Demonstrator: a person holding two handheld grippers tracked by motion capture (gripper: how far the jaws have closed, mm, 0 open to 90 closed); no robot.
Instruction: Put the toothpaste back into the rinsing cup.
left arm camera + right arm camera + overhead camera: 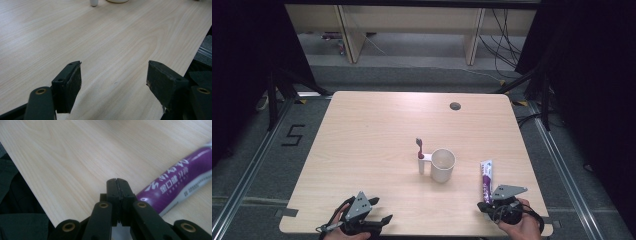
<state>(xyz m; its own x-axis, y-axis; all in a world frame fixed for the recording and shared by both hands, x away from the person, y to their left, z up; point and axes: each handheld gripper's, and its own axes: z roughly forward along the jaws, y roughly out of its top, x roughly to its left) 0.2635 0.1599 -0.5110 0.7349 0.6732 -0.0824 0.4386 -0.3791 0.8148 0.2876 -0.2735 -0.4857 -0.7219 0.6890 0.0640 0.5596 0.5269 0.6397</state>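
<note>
Left claw (113,82) hangs spread over bare table (362,140), ready to take something. Right claw (117,187) is pressed together, empty, just beside the toothpaste tube (180,177). Cup (442,164) and toothbrush (420,155) stand mid-table.

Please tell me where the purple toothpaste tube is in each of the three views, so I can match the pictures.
High view: the toothpaste tube lies on the table's right side, just ahead of the right gripper.
Left gripper view: not in it.
Right gripper view: the tube runs from lower centre to the right edge, beside the shut jaws.
Shared landmark: the light wooden table.
</note>
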